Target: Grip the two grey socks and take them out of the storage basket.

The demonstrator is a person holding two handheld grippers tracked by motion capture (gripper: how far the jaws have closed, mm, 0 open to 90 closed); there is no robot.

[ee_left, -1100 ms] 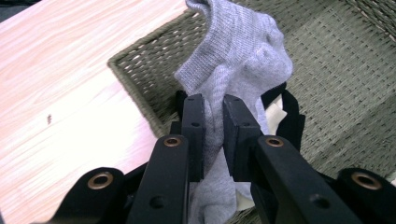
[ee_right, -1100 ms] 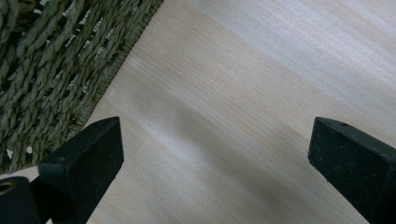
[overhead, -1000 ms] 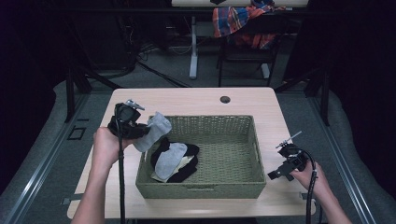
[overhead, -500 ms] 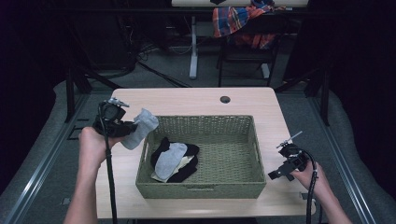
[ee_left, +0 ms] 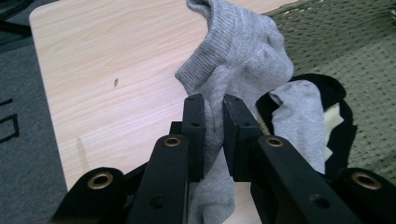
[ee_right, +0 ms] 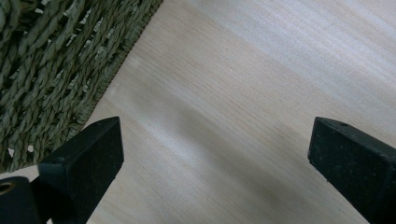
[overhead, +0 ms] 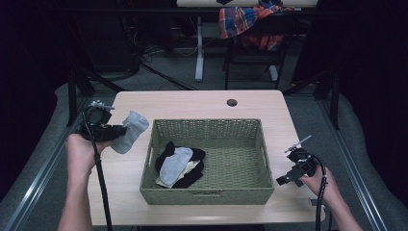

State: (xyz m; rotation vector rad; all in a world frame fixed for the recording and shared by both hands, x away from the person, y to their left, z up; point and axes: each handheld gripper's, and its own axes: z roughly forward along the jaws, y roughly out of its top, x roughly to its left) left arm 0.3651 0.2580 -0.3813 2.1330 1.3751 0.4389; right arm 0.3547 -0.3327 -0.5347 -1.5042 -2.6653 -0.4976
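My left gripper [overhead: 114,132] is shut on a grey sock [overhead: 129,131], held above the table to the left of the green woven basket [overhead: 208,195]. In the left gripper view the sock [ee_left: 243,60] is pinched between the two black jaws of the left gripper [ee_left: 213,105] and hangs on both sides of them. Inside the basket lie another grey sock [overhead: 175,164], black socks [overhead: 191,176] and a pale one under them. My right gripper [overhead: 287,177] rests low over the table right of the basket, its jaws wide apart with bare wood between them, as the right gripper [ee_right: 215,149] view shows.
The light wooden table [overhead: 202,103] has a round cable hole [overhead: 232,102] near its far edge. Behind the table stands a chair with a plaid cloth [overhead: 250,19]. The basket wall [ee_right: 51,65] lies close to the right gripper's left jaw.
My left hand has carried the grey sock leftward, out from over the basket's left edge to above the bare table. The right hand has stayed put.
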